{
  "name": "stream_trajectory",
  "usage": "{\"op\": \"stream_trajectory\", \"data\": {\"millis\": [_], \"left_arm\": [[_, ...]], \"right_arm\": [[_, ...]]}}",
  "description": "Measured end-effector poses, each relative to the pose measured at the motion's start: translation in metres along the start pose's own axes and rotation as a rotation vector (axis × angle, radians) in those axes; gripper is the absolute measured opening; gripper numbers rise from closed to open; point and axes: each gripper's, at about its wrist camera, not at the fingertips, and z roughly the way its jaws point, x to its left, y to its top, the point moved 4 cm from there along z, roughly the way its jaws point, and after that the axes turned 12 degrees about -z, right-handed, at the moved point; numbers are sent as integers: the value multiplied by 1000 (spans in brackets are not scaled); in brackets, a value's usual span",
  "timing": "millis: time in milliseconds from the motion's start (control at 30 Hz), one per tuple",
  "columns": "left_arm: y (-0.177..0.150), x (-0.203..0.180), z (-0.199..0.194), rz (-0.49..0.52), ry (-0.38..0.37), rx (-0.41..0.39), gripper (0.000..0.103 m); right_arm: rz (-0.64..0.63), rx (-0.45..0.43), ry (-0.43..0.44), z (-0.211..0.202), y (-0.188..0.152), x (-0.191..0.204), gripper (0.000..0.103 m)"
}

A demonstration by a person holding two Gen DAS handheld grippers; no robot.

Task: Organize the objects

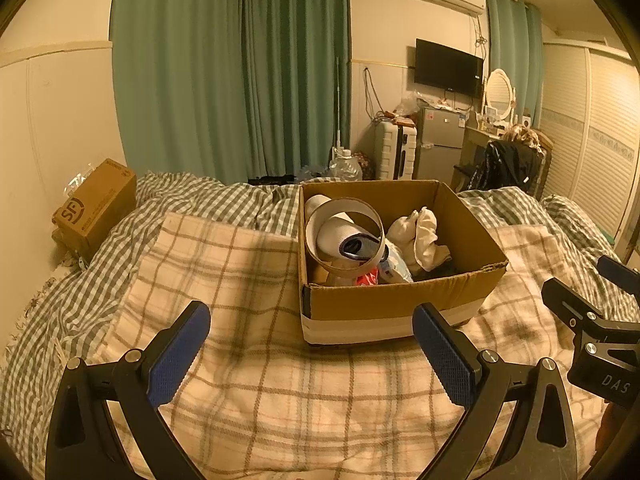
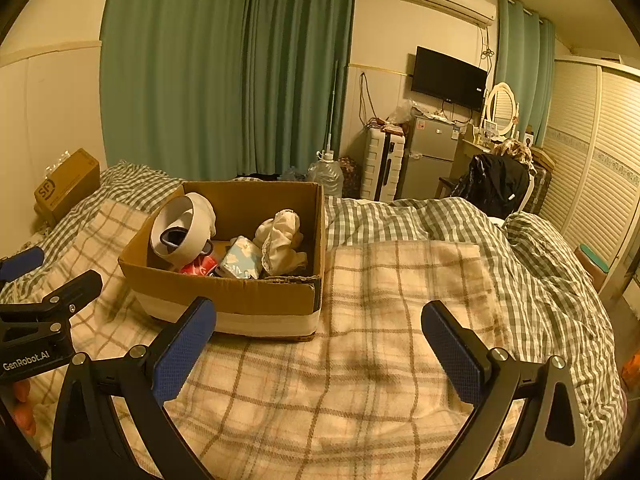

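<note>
Cardboard box (image 1: 384, 300) of clutter on plaid blanket (image 1: 248, 360), left gripper (image 1: 312, 356) and right gripper (image 2: 320, 356) wide apart, empty.

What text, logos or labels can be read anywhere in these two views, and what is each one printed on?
"SF": logo on the closed brown carton beside the bed; its smaller print is too blurred to read.
"DAS": on the body of the right gripper, seen from the left wrist view; cut off at the frame edge.
"GenRobot.AI": on the body of the left gripper, seen from the right wrist view.
Stickers on the fridge and the TV badge: too small to read.
</note>
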Motion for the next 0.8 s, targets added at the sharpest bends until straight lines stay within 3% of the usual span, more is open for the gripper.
{"op": "stream_trajectory", "data": {"millis": [800], "left_arm": [[-2, 1, -1, 7, 17, -1, 103]], "right_arm": [[9, 12, -2, 3, -2, 0, 103]]}}
